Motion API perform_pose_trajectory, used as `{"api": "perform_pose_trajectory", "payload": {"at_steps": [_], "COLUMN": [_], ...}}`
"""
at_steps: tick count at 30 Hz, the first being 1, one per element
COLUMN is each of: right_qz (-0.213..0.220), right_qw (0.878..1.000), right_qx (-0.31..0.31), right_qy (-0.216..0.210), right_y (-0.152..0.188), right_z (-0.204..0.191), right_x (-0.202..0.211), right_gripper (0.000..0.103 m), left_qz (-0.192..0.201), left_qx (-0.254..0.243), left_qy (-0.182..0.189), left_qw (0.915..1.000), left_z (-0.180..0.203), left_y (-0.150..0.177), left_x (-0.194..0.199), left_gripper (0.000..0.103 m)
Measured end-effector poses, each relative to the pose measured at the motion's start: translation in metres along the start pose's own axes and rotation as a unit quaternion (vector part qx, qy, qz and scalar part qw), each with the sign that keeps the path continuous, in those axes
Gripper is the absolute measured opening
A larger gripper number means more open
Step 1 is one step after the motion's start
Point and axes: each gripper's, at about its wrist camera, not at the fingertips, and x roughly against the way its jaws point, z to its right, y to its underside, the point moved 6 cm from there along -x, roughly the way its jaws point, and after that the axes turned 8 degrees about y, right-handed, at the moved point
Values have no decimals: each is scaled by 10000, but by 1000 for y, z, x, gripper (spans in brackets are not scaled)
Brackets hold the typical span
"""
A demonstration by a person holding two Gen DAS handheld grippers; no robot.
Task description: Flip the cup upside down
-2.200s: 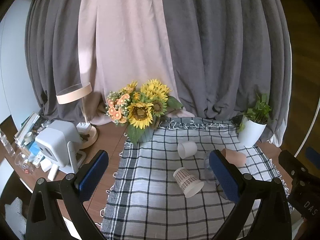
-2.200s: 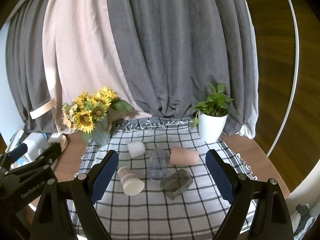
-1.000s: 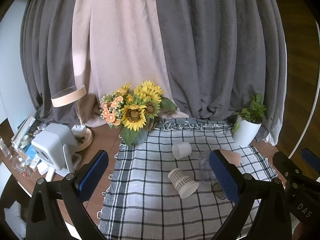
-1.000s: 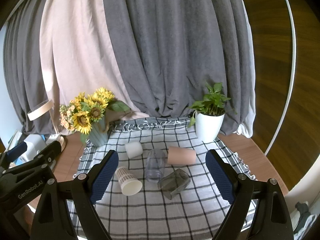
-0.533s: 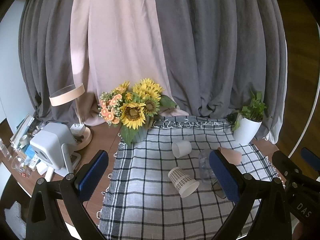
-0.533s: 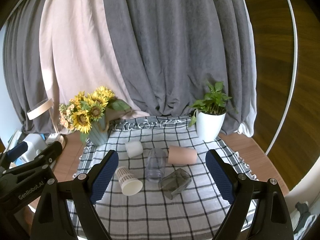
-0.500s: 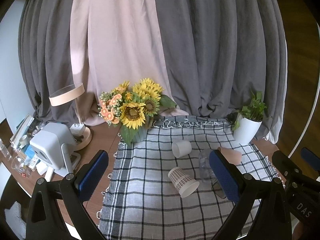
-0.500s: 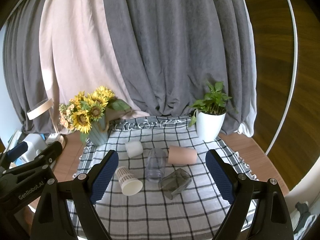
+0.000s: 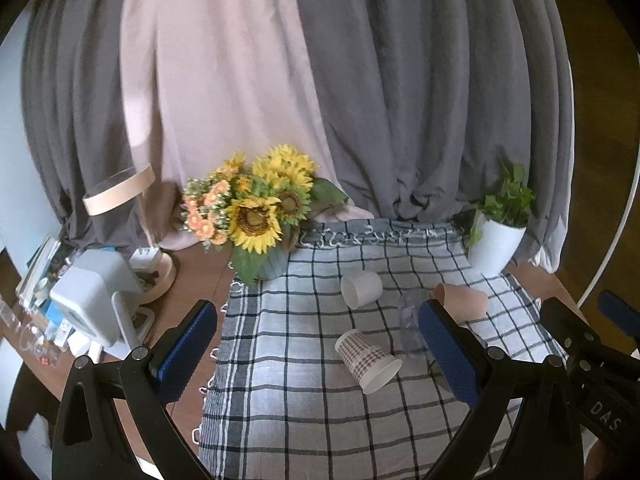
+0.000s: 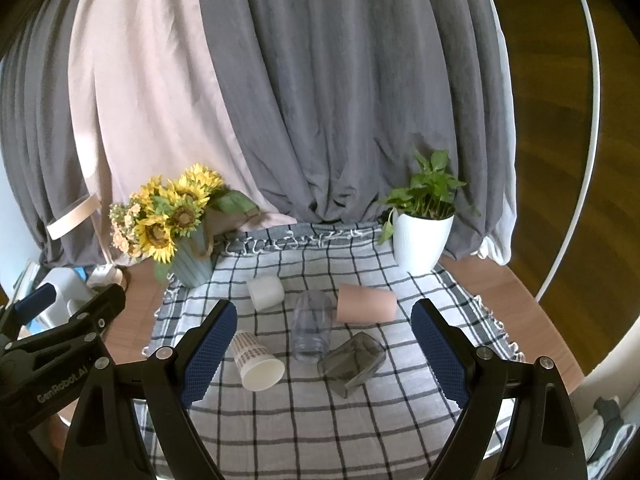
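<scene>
- Checked tablecloth [image 10: 304, 412]: spread across the lower centre of the frame.
- Right gripper [image 10: 324, 344] and left gripper [image 9: 316, 344]: both held above the cloth, jaws spread wide, nothing gripped.
- Five cups, all lying on their sides mid-frame: pink cup [image 10: 366, 303], clear cup [image 10: 312, 326], smoky grey cup [image 10: 352, 362], patterned paper cup [image 10: 256, 358], white cup [image 10: 265, 293].

Five cups are lying on their sides: a white cup [image 10: 265, 293], pink cup [image 10: 367, 303], clear cup [image 10: 312, 322], grey cup [image 10: 353, 363] and checked paper cup [image 10: 256, 360]. Two plants are standing: sunflowers [image 10: 168, 216], potted greenery [image 10: 424, 216].
</scene>
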Motion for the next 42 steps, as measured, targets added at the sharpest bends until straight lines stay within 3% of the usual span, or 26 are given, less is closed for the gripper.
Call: {"api": "perform_pose_trajectory", "payload": {"at_steps": [9, 15, 18, 24, 28, 34, 39, 42], "right_qz": [-768, -1379, -1651, -2180, -2463, -2637, -2684, -2716], "right_qw": [9958, 9835, 9747, 9613, 9542, 9457, 9425, 9415], "right_qx": [-499, -1123, -1409, -1569, -1571, -1744, -1806, -1793], "right_qy": [90, 332, 525, 606, 644, 756, 843, 877], "right_y": [15, 24, 25, 26, 26, 21, 15, 14], "right_z": [2, 12, 15, 10, 7, 13, 16, 17], "right_x": [-66, -127, -159, -210, -237, -259, -270, -276], "right_gripper": [89, 89, 89, 89, 89, 89, 89, 89], "left_qz": [-998, -1636, -2085, -3108, -3546, -4173, -4504, -4531], "left_qx": [-727, -1416, -1769, -2262, -2504, -2907, -3023, -3087], "left_qy": [407, 512, 574, 686, 609, 499, 487, 359], "left_qw": [9915, 9750, 9602, 9206, 8988, 8596, 8387, 8355], "left_z": [16, 27, 34, 48, 53, 58, 62, 60], "left_y": [-2, -9, -10, 3, 13, 36, 54, 60], "left_x": [-87, -162, -205, -288, -327, -378, -402, -410], "left_gripper": [103, 103, 103, 102, 101, 98, 88, 83]}}
